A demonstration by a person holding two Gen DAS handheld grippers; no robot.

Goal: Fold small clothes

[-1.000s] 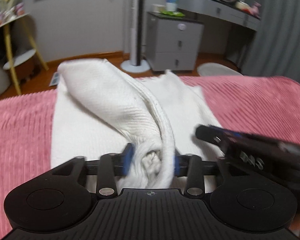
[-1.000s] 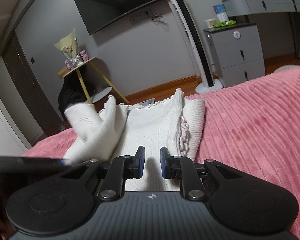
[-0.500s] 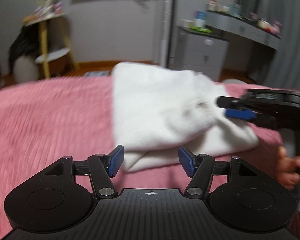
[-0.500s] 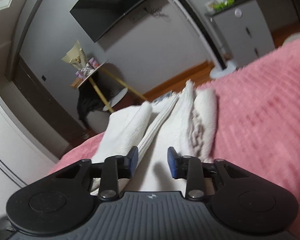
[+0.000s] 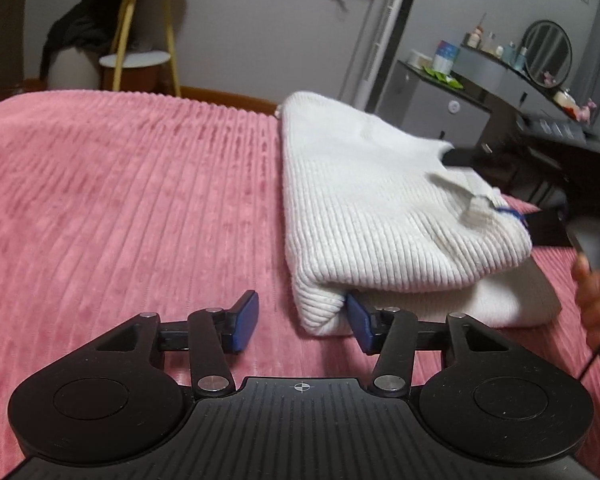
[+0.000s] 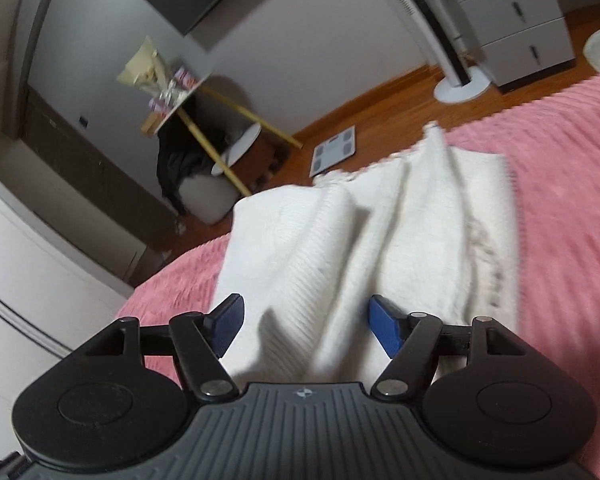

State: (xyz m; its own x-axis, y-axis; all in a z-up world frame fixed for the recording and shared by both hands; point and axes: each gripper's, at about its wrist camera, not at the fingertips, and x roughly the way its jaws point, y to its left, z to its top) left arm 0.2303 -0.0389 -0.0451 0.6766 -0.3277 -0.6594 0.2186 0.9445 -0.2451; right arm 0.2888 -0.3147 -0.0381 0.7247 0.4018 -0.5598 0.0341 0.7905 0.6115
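A white ribbed knit garment [image 5: 380,208] lies folded over itself on the pink bedspread [image 5: 120,200]. My left gripper [image 5: 302,324] is open and empty, low at the garment's near left corner, its right pad against the fold. In the left wrist view my right gripper [image 5: 484,184] reaches in from the right over the garment's top layer. In the right wrist view my right gripper [image 6: 308,328] is open, jaws wide, just above the white garment [image 6: 380,240], holding nothing.
The pink bedspread [image 6: 560,200] stretches to both sides. Beyond the bed stand a yellow-legged side table [image 5: 140,40], a white tower fan [image 5: 376,36], a grey drawer unit [image 6: 512,12] and a floor scale [image 6: 334,150].
My left gripper let go of the garment's side, opened and drew back to the near left corner. My right gripper opened wide. The folded side now rests on top.
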